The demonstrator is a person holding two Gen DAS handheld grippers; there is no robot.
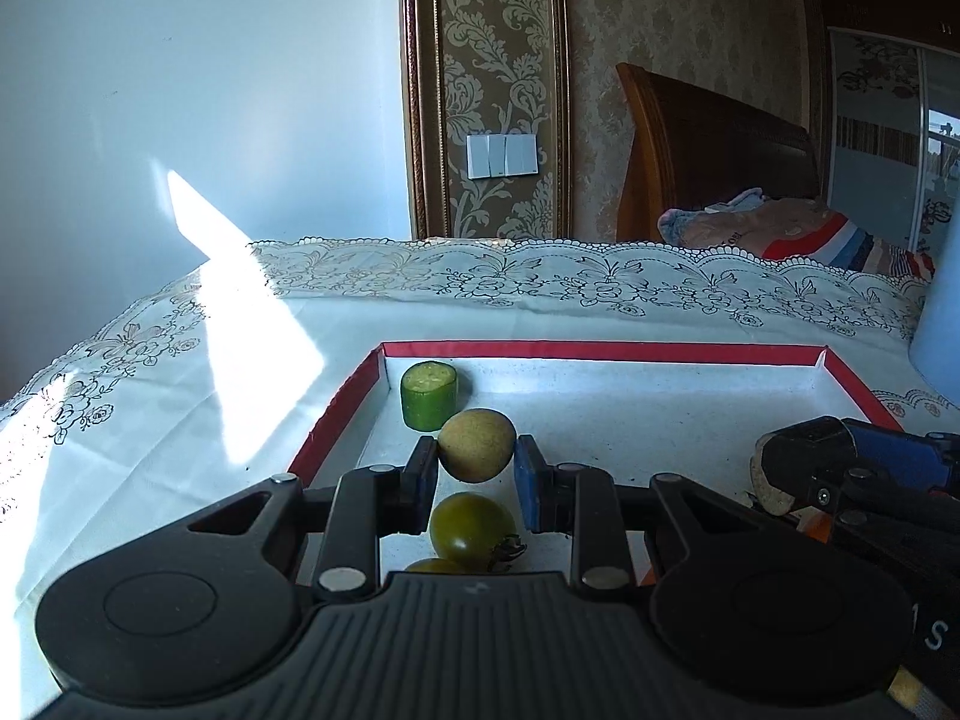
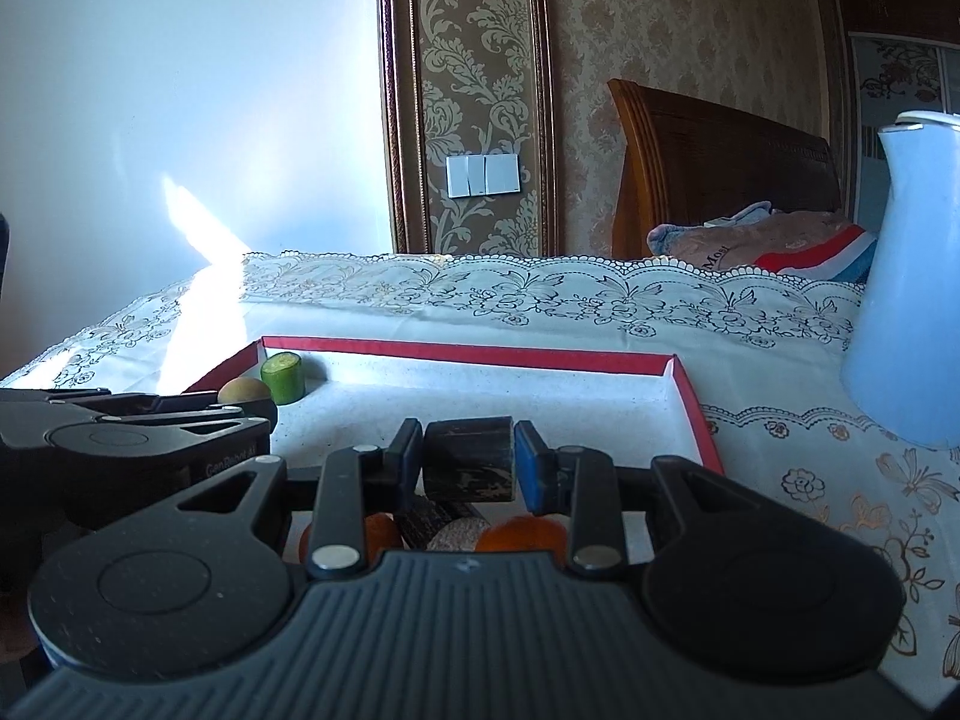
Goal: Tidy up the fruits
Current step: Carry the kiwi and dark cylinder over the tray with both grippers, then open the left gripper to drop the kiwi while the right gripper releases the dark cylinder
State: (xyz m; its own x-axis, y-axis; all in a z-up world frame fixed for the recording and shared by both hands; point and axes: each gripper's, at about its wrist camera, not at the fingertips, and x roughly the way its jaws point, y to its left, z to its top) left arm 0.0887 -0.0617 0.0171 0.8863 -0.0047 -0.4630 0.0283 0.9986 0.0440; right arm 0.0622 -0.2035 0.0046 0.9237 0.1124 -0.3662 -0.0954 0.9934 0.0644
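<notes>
A red-rimmed white tray (image 1: 600, 351) lies on the lace tablecloth. My left gripper (image 1: 476, 461) is shut on a round tan fruit (image 1: 477, 445), held above the tray's left part. Just beyond it stands a green cut cucumber piece (image 1: 429, 395). Below the held fruit lies a green tomato (image 1: 473, 530) with another green fruit (image 1: 433, 566) at its near side. My right gripper (image 2: 468, 461) is shut on a dark brown cut chunk (image 2: 468, 458) over the same tray (image 2: 480, 354). Orange fruits (image 2: 522, 533) and a speckled round piece (image 2: 459, 535) lie under it.
A tall pale blue jug (image 2: 906, 300) stands on the cloth right of the tray. The left gripper's body (image 2: 120, 438) fills the left of the right wrist view. A wall and a wooden bed headboard (image 1: 714, 150) lie beyond the table's far edge.
</notes>
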